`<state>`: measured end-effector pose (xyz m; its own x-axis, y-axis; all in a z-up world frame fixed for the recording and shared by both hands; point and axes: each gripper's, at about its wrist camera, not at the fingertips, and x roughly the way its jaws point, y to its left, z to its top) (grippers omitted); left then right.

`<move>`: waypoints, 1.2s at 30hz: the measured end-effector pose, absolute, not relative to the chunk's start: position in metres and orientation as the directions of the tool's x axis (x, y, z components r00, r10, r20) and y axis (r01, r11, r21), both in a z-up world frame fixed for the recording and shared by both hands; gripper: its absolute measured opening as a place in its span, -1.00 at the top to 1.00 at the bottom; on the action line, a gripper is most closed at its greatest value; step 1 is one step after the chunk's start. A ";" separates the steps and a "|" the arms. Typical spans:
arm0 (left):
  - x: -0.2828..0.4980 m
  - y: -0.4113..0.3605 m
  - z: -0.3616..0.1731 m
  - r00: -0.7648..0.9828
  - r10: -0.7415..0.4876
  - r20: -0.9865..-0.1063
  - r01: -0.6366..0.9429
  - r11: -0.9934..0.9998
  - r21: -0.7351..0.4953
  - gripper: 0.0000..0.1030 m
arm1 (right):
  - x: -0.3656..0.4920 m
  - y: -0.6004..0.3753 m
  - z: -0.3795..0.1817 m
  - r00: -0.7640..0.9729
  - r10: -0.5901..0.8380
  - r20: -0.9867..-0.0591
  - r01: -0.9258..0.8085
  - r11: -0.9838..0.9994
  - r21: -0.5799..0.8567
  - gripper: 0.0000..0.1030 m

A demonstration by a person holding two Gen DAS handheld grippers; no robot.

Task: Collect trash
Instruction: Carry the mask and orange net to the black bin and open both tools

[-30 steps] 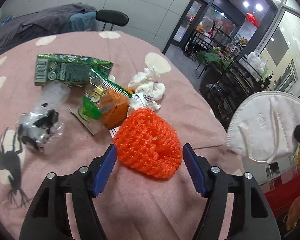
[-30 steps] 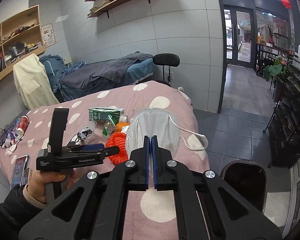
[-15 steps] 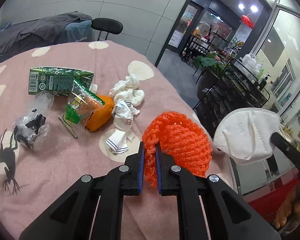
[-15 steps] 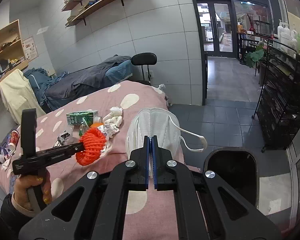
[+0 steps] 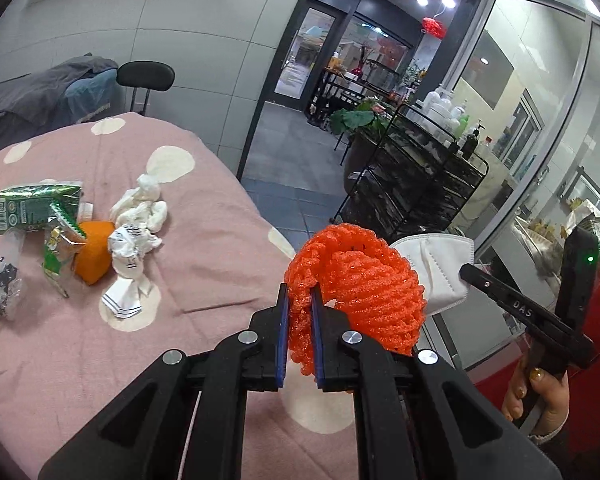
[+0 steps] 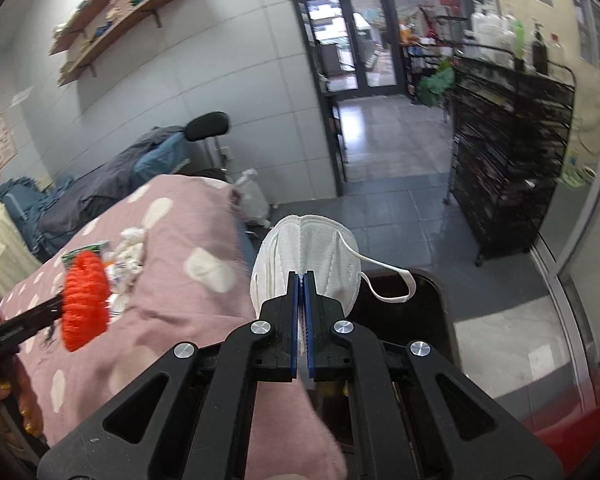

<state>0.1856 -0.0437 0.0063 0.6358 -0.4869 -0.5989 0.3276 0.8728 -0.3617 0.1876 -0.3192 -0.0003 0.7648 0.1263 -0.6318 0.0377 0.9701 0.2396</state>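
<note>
My left gripper (image 5: 299, 300) is shut on an orange foam fruit net (image 5: 360, 280), lifted above the right edge of the pink spotted bed (image 5: 80, 352). The net (image 6: 85, 300) also shows at the left of the right wrist view. My right gripper (image 6: 301, 284) is shut on a white face mask (image 6: 306, 248), held over the dark trash bin (image 6: 432, 300) on the floor beside the bed. In the left wrist view the mask (image 5: 440, 268) hangs behind the net. On the bed lie a green carton (image 5: 32, 206), an orange-green snack bag (image 5: 80, 252), crumpled tissues (image 5: 138, 220) and a clear plastic wrapper (image 5: 0, 284).
A black wire shelf rack (image 6: 512, 152) with bottles stands to the right of the bin. Glass doors (image 6: 352, 40) open at the back. A black stool (image 5: 146, 76) and a grey-covered bed (image 6: 112, 176) lie beyond the pink bed. A person's hand (image 5: 540, 396) holds the right gripper's handle.
The left gripper closed on the orange net and lifted it up and rightward off the bed. The right gripper carried the mask right and down until it hangs over the bin.
</note>
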 end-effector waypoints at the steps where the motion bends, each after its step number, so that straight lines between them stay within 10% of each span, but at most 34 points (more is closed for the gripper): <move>1: 0.187 -0.049 0.006 0.630 -0.494 -0.600 0.335 0.869 -0.363 0.81 | 0.190 -0.329 -0.008 0.753 0.113 -0.648 0.066 0.967 0.245 0.93; 13: 0.186 -0.107 -0.004 0.560 -0.544 -0.625 0.437 0.835 -0.335 0.80 | 0.211 -0.380 -0.129 0.578 0.089 -0.811 0.242 0.931 0.274 0.88; 15: 0.188 -0.115 -0.008 0.544 -0.551 -0.633 0.448 0.828 -0.336 0.80 | 0.213 -0.387 -0.147 0.547 0.103 -0.831 0.282 0.912 0.299 0.73; 19: 0.190 -0.126 -0.019 0.504 -0.564 -0.654 0.457 0.817 -0.352 0.80 | 0.210 -0.398 -0.159 0.542 0.102 -0.834 0.342 0.880 0.330 -0.35; 36: 0.201 -0.208 -0.049 0.389 -0.572 -0.722 0.549 0.773 -0.316 0.80 | 0.177 -0.440 -0.132 0.580 -0.073 -0.811 0.468 0.845 0.258 -0.54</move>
